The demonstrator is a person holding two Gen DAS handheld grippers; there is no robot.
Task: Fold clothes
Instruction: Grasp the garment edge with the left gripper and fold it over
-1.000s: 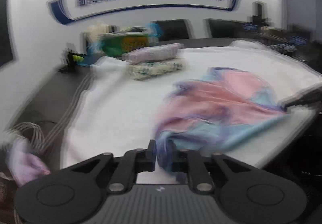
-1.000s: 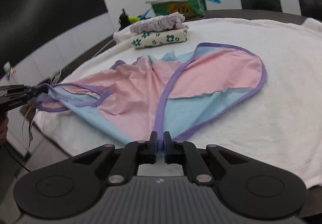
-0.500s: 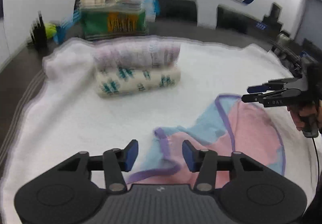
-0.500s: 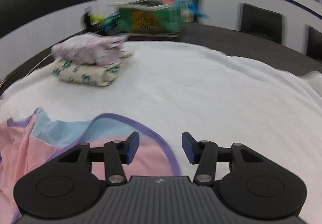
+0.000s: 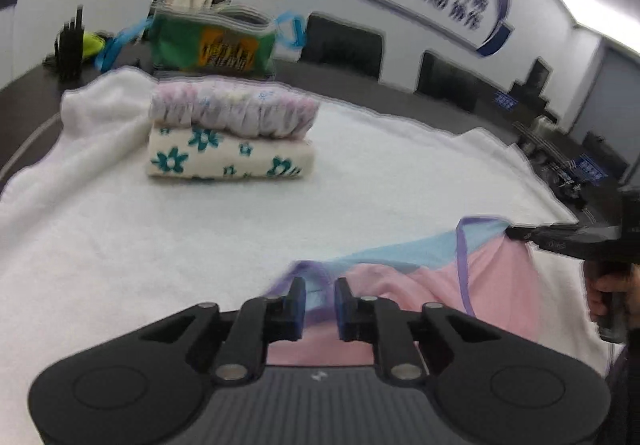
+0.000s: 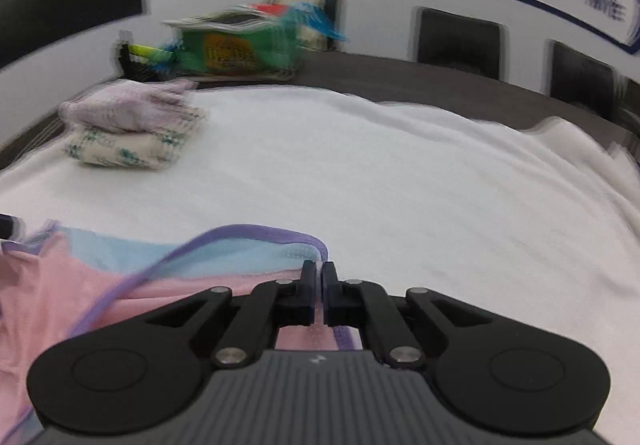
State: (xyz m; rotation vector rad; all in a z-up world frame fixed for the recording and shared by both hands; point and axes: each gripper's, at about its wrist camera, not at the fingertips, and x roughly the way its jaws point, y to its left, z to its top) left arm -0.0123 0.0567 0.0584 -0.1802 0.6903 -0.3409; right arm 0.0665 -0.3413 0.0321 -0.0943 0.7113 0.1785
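Two grippers have changed grip in the last half second: the right gripper (image 6: 321,285), then spread wide above the cloth, is now pinched on the purple-trimmed corner of the pink-and-blue garment (image 6: 120,277), and the left gripper (image 5: 320,303) has narrowed around the opposite corner but a gap remains between its fingers. The garment lies on the white towel (image 5: 200,237) covering the table, well apart from the folded stack (image 5: 230,137). Likely a fresh fold is about to begin once the left closes
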